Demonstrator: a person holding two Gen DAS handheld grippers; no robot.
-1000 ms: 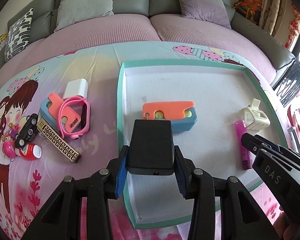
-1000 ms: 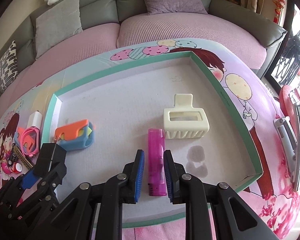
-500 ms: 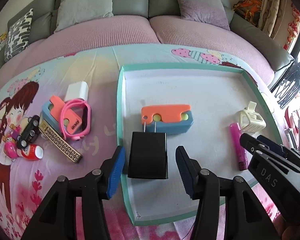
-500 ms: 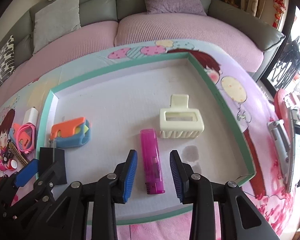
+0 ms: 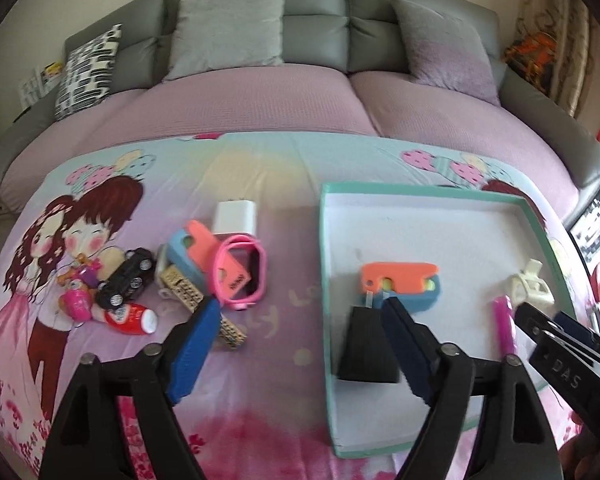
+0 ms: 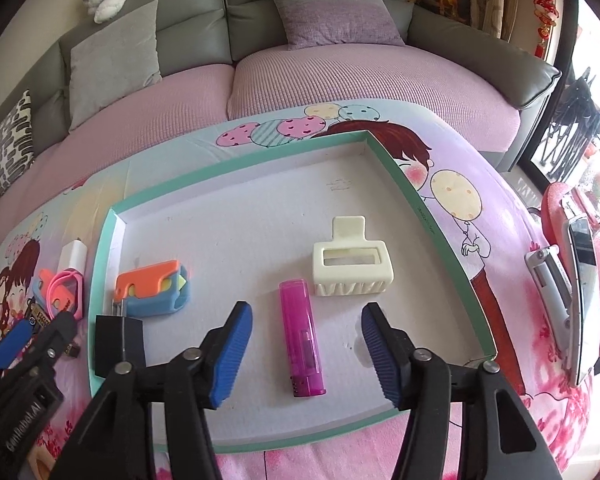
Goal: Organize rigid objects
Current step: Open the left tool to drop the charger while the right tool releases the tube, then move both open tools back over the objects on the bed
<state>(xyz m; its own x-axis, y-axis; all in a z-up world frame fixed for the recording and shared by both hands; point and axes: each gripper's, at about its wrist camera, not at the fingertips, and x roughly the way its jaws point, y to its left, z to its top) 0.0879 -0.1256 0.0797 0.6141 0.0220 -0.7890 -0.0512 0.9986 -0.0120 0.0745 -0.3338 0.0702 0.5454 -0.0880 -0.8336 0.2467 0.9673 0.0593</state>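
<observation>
A teal-rimmed white tray (image 5: 420, 190) holds a black charger (image 5: 360, 344), an orange-and-blue toy (image 5: 400, 280), a pink lighter (image 6: 296, 308) and a cream hair clip (image 6: 352, 268). My left gripper (image 5: 300, 348) hovers over the tray's left rim with its jaws opening. The charger lies free by the right finger, and neither pad touches it. Over the tray's front, my right gripper (image 6: 306, 356) is also opening. The lighter lies flat between its fingers, untouched. The left gripper (image 6: 20, 340) also shows at the lower left of the right wrist view.
Left of the tray lies a pile on the cartoon cloth: a white charger (image 5: 236, 216), a pink band (image 5: 242, 276), a black toy car (image 5: 128, 280), a red bottle (image 5: 132, 316) and a patterned bar (image 5: 184, 288). A phone (image 6: 580, 280) lies on the right. A sofa stands behind.
Both grippers spread their jaws and let go: the charger and the lighter now lie free in the tray. The left gripper rose and swung left toward the pile.
</observation>
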